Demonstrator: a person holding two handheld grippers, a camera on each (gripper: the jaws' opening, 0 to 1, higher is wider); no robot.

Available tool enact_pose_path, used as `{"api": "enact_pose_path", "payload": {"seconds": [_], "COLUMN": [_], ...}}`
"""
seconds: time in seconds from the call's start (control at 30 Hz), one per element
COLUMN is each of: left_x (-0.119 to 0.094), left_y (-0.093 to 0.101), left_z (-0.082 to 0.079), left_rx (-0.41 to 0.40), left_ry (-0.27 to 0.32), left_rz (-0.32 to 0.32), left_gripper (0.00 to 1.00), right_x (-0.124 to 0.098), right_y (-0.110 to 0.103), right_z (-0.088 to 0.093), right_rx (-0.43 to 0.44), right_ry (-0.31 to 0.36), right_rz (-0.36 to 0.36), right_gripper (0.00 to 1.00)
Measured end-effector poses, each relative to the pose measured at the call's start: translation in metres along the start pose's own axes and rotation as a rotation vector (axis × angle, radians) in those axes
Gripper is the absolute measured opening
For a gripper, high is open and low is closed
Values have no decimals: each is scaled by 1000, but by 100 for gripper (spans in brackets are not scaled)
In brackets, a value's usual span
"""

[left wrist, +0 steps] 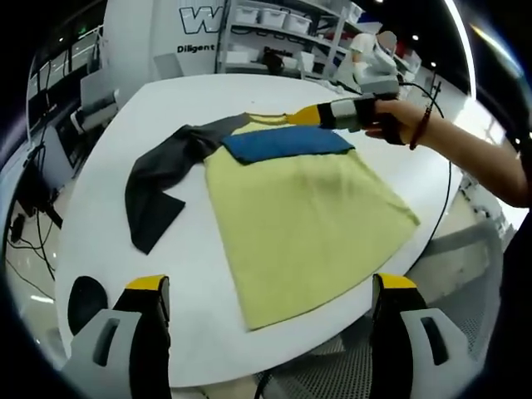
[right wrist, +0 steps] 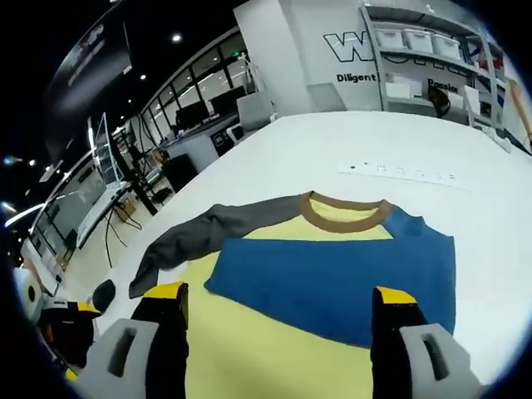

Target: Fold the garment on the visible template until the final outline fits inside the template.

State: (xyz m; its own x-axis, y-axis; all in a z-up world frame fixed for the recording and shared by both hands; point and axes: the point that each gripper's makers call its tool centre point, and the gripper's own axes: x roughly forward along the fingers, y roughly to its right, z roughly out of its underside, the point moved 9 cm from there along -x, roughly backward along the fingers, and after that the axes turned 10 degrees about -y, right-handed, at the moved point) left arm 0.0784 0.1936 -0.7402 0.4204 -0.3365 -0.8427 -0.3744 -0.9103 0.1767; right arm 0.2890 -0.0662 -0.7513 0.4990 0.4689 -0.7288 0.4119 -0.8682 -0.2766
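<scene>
A yellow shirt [left wrist: 307, 224] lies flat on the white table [left wrist: 108, 241], hem towards me in the left gripper view. Its blue sleeve [left wrist: 287, 143] is folded across the chest, and the grey sleeve [left wrist: 162, 179] trails out to the left. My left gripper [left wrist: 270, 287] is open above the near table edge, short of the hem. A hand holds my right gripper [left wrist: 303, 116] by the collar. In the right gripper view the right gripper [right wrist: 280, 293] is open over the blue sleeve [right wrist: 332, 278], with the brown collar [right wrist: 341, 212] and grey sleeve [right wrist: 208, 233] beyond.
A white power strip [right wrist: 399, 172] lies on the table beyond the collar. A dark round object [left wrist: 86, 301] sits low off the table's left edge. Shelves with bins [left wrist: 274, 25] stand at the back. Desks and cables line the left side.
</scene>
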Motion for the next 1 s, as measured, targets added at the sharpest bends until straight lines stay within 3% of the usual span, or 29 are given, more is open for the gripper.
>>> {"api": "enact_pose_path", "payload": {"seconds": [0.5,0.83,1.0], "left_x": [1,0,0], "left_y": [1,0,0], "left_z": [-1,-3,-3], "left_rx": [5,6,11], "left_ry": [-8,6,5], "left_rz": [-2,-3,-4], "left_gripper": [99,99,99], "right_x": [-25,-41,-43], "right_y": [47,68,75], "right_z": [17,33,42], "right_rx": [70,117,146], "right_ry": [28,41,36], "right_rz": [78,128,140], "right_gripper": [96,90,82]}}
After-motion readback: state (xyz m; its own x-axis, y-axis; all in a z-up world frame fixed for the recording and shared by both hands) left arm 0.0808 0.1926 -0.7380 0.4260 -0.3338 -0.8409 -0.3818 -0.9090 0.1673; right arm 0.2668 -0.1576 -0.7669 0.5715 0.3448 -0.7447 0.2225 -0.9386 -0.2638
